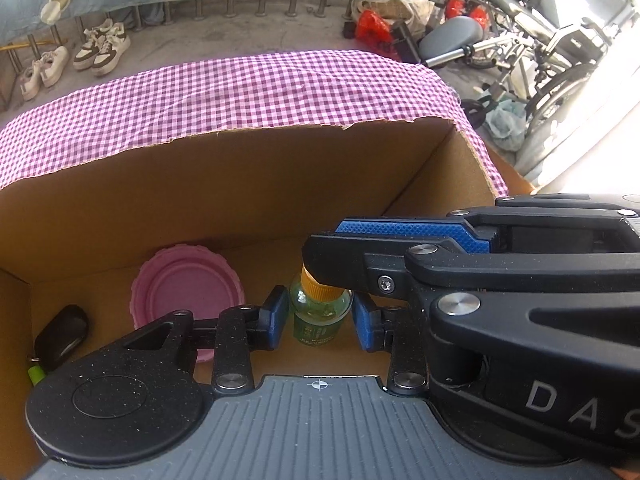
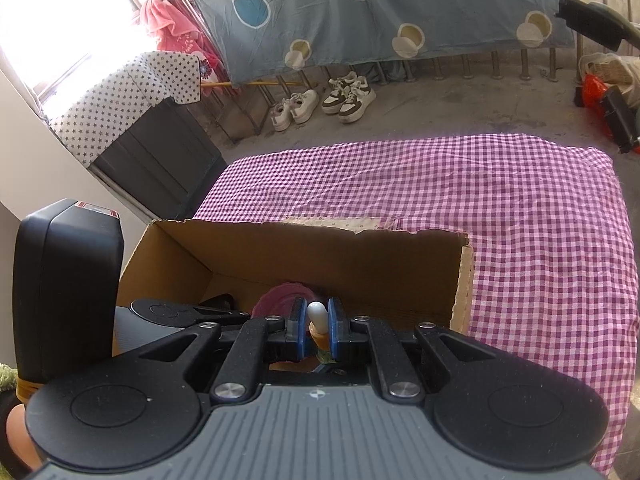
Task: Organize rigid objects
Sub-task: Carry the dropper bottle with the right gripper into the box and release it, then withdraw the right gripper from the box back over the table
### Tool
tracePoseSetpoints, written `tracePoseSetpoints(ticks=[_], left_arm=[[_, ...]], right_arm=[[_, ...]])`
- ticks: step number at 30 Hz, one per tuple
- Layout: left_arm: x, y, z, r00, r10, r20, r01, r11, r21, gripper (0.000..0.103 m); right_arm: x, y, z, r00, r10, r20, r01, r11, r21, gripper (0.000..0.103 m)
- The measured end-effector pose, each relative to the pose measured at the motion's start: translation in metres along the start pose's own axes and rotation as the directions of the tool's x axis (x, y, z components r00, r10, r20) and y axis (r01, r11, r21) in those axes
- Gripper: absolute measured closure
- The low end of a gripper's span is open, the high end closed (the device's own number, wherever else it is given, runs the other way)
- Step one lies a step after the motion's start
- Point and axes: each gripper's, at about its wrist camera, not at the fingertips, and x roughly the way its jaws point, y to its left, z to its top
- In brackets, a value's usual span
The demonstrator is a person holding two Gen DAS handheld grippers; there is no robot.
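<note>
Right tool (image 2: 316, 334) is clamped on the white-tipped cap of the green bottle (image 1: 320, 312), which stands upright on the floor of the cardboard box (image 1: 248, 184). Left tool (image 1: 320, 316) brackets the bottle body, pads apart and seemingly not touching. Step in hand: placing the bottle. Next, judged: release and lift clear, avoiding the pink lid (image 1: 186, 288) at 10 o'clock and, beyond, the box's far wall.

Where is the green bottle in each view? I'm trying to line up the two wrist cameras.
Left wrist: green bottle low centre, between the left gripper fingers.
Right wrist: mostly hidden; only its white tip shows, low centre, between the right gripper fingers.
Shared landmark: pink lid in the cardboard box.
</note>
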Motion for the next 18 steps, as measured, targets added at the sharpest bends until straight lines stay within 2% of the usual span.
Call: tracePoseSetpoints(ticks=[4, 8, 11, 18], left_arm=[[-0.002, 0.0, 0.001, 1.0, -0.022, 0.003, 0.022, 1.0, -0.003, 0.062], [-0.007, -0.002, 0.001, 0.999, -0.03, 0.012, 0.03, 1.0, -0.009, 0.048], [-0.013, -0.006, 0.001, 0.999, -0.016, 0.027, 0.016, 1.0, -0.001, 0.038], [-0.043, -0.016, -0.001, 0.994, -0.035, 0.103, 0.033, 0.999, 0.028, 0.025]], right_arm=[[-0.002, 0.001, 0.001, 1.0, -0.001, 0.0, 0.001, 1.0, 0.002, 0.089], [-0.004, 0.002, 0.002, 1.0, 0.0, -0.005, 0.0, 1.0, 0.024, 0.087], [-0.007, 0.001, 0.0, 1.0, -0.002, -0.01, 0.002, 0.999, 0.053, 0.08], [-0.04, 0.003, -0.009, 0.996, 0.003, 0.089, -0.011, 0.996, 0.093, 0.069]])
